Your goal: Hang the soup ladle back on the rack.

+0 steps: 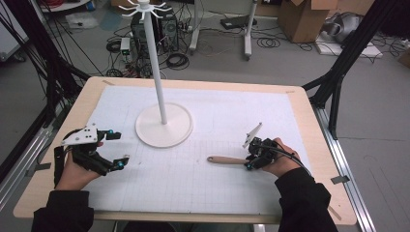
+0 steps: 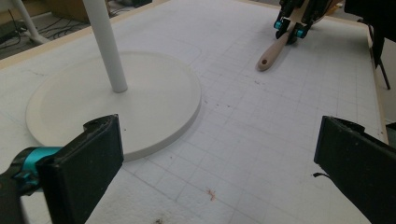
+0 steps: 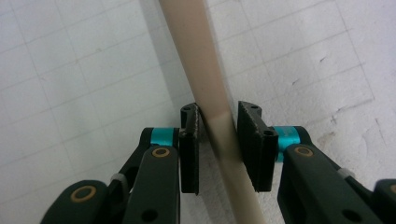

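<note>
A utensil with a tan wooden handle (image 1: 225,160) lies on the white gridded mat, right of centre; its handle end with a hole (image 2: 265,61) points toward the stand. My right gripper (image 1: 248,166) is shut on the handle (image 3: 187,46), a pad against each side, where the tan wood turns to cream. The utensil's head is hidden under the gripper and hand. My left gripper (image 1: 121,149) rests at the mat's left side, open wide with nothing between its jaws (image 2: 215,172). It faces the stand's base and the far right gripper (image 2: 290,28).
A white stand with a round flat base (image 1: 180,126) and a tall thin pole (image 1: 157,72) topped by hooks stands at the mat's centre back. The mat (image 1: 217,193) lies on a wooden table (image 1: 319,145). Cables, boxes and frames sit on the floor beyond.
</note>
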